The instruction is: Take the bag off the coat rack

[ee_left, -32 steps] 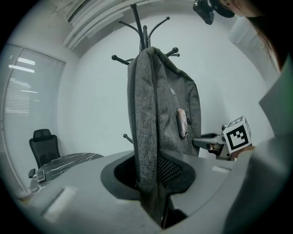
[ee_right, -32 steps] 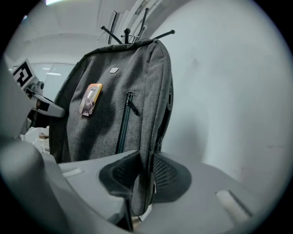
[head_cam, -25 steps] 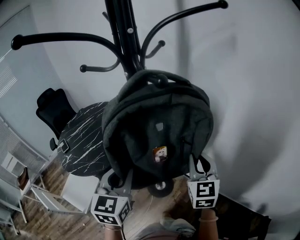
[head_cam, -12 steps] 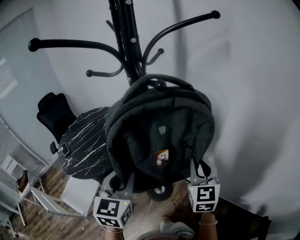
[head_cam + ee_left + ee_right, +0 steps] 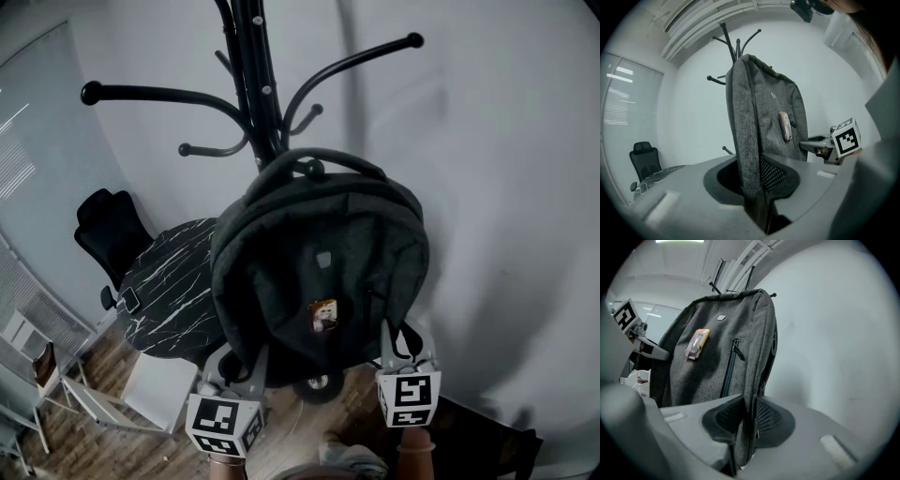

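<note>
Backpack (image 5: 319,272) of dark grey cloth hangs in the middle of the head view on the black coat rack (image 5: 255,84). Its top handle (image 5: 281,164) is looped over a short hook with a knob end (image 5: 316,170), so the bag is not free yet. The left gripper (image 5: 236,361) is at the bag's lower left corner and the right gripper (image 5: 401,342) at its lower right corner. Behind the bag stand a round marble table (image 5: 164,281) and a black office chair (image 5: 108,220), both well apart from the work.

From the left gripper view, the jaws are clenched on the side edge of the backpack: the grey cloth runs down between the two pads and is pressed there. A small badge (image 5: 785,125) is on the bag's front, and the other gripper shows beyond it, at the far side.

From the right gripper view it is the same on the opposite side (the seam beside the zipper (image 5: 731,366) is what goes between the pads). The jaws are closed on the cloth, with nothing else between them.

I judge that the step in hand is lifting: both tongs grasp the bottom corners and bear the bag, while the handle is still on its hook. The next move calls for raising both sides together until the loop is slack and above the knob, then drawing the bag away from the pole. If one side rises more, the loop may catch on the knob and pull on the rack.
</note>
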